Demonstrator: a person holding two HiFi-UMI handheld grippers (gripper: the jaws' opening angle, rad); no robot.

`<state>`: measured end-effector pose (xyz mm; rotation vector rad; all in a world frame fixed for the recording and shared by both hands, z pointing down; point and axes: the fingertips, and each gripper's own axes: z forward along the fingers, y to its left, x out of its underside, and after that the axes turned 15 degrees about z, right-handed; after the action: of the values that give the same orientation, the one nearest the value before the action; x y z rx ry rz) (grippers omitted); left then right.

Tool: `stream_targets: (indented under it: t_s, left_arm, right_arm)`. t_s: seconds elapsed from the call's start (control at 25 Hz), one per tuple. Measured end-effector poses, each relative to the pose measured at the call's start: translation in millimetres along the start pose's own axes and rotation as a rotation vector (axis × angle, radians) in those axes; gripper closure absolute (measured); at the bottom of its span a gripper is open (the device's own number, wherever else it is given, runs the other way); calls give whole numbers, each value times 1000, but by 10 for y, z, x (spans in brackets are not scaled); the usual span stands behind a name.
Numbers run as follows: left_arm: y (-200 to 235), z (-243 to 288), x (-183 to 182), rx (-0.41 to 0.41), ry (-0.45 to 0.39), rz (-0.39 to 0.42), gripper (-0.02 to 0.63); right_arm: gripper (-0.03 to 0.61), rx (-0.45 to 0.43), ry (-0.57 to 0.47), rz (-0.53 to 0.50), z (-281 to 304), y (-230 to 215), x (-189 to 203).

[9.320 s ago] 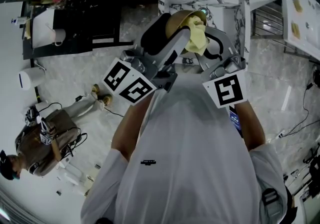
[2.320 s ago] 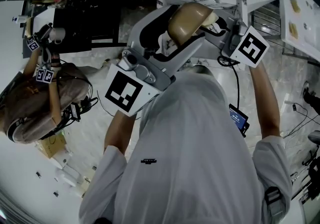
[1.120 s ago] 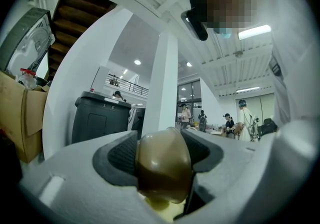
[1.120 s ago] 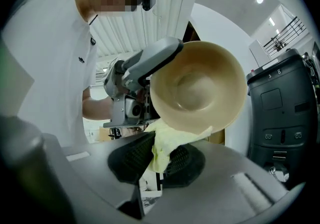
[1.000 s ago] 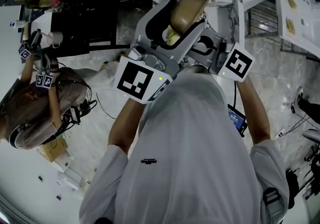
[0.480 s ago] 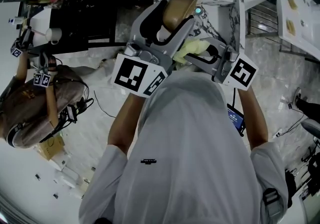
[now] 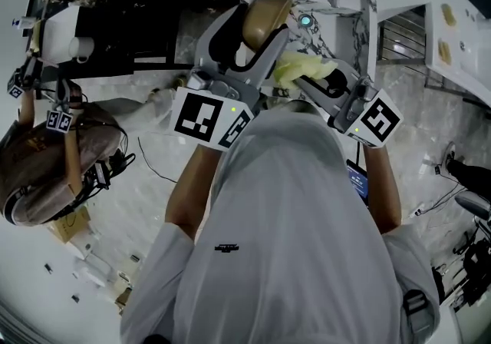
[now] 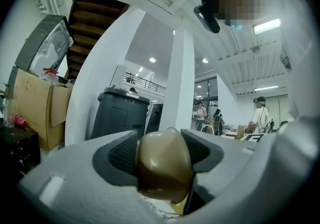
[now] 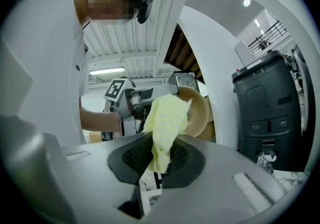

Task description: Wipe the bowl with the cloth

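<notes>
A tan bowl (image 7: 263, 18) is held up in the air on its edge by my left gripper (image 7: 257, 31), whose jaws are shut on its rim. From the left gripper view the bowl (image 8: 164, 168) fills the gap between the dark pads. My right gripper (image 7: 307, 77) is shut on a pale yellow cloth (image 7: 304, 67), just right of the bowl. In the right gripper view the cloth (image 9: 165, 128) hangs up from between the pads, its top edge over the bowl (image 9: 200, 113) mouth, with the left gripper (image 9: 135, 99) behind it.
A marble-patterned table (image 7: 341, 4) lies below the bowl. A dark bin (image 9: 265, 108) stands to the right in the right gripper view. Another person (image 7: 46, 173) crouches at the left with marker-tagged grippers. A white shelf unit (image 7: 453, 28) is at the far right.
The right gripper with the cloth has drawn back out of the bowl and to the right. The bowl has tilted and shifted slightly left in the left gripper.
</notes>
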<state>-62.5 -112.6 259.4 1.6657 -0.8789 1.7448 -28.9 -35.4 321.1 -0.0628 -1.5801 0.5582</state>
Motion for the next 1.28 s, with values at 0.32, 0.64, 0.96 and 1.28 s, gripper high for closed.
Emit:
stream_targets:
  t_s: [0.32,0.64,0.96,1.28]
  left_arm:
    - [85,-65,2,-56,1,-7,336]
    - [160,-66,147,-90,13,-16,336]
    - [141,-50,197,-106,30,-14,336]
    - [53,-68,351,-112,78,-21,336]
  right_arm:
    - [537,146,-86,-7,-139,-199,-325]
    - [537,451,-236,-38,-665,-724,-659]
    - [540,666,-232,-28,-921,-982,-576]
    - [540,826,-209,3,-1065,-1143,-396]
